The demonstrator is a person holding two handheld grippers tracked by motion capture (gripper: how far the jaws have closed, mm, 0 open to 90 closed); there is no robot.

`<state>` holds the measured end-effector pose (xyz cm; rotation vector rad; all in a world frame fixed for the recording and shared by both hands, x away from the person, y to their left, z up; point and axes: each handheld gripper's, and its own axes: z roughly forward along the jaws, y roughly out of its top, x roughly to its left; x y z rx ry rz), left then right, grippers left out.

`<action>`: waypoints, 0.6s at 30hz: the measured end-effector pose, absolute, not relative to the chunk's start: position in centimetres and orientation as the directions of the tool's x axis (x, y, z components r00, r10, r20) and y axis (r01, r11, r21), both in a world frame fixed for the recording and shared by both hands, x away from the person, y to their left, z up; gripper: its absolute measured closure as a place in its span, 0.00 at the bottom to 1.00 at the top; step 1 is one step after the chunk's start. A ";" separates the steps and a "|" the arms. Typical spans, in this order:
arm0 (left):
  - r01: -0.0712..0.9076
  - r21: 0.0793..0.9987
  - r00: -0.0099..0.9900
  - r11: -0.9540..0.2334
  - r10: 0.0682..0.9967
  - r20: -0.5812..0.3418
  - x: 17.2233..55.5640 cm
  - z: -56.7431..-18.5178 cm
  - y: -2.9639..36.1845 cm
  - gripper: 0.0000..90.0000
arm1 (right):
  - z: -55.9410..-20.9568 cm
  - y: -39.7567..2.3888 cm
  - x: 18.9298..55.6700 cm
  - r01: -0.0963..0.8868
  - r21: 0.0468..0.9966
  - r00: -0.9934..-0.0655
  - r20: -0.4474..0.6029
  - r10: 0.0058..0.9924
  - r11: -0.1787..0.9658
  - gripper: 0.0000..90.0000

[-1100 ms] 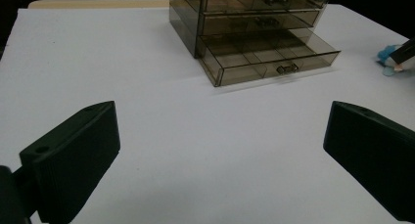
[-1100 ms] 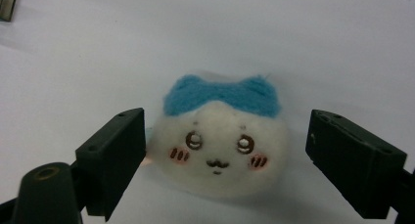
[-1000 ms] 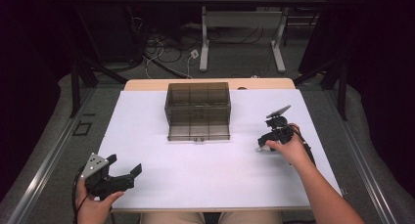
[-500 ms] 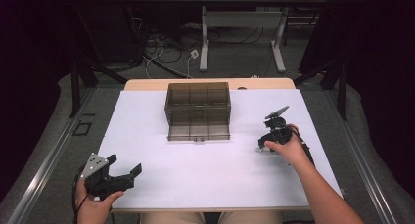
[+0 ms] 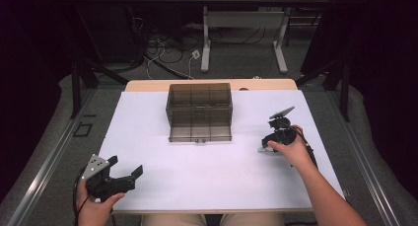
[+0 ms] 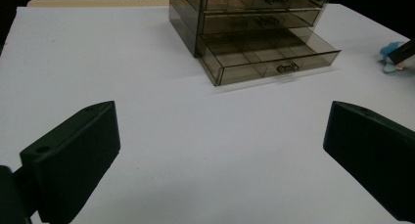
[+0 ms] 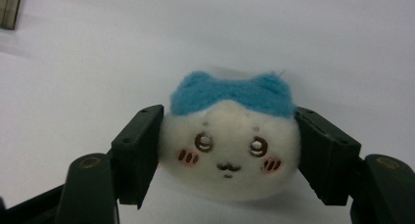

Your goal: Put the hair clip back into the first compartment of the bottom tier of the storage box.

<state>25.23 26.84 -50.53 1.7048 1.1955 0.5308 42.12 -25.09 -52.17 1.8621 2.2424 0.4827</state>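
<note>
Right gripper view shows your right gripper (image 7: 230, 150) has just closed its jaws on the plush toy (image 7: 230, 141), resting on the table (image 5: 207, 171). The drawer unit's (image 5: 199, 112) open bottom drawer (image 5: 199, 133) lies at ten o'clock; your left gripper (image 5: 123, 175) waits open.

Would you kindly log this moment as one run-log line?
right gripper: jaws just closed, shut on plush toy | left gripper: open | drawer box: bottom drawer open
</note>
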 end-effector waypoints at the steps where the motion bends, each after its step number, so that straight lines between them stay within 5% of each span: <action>1: 0.474 0.878 0.428 -0.074 0.890 -0.156 25.2 -50.5 26.9 0.01 | -52.1 -25.2 42.1 0.918 0.366 -0.191 0.070 0.979 0.153 0.35; 18: 0.478 0.876 0.427 -0.068 0.889 -0.164 25.3 -50.6 26.8 0.01 | -51.1 -25.4 41.7 0.907 0.418 -0.128 0.152 0.980 0.054 0.35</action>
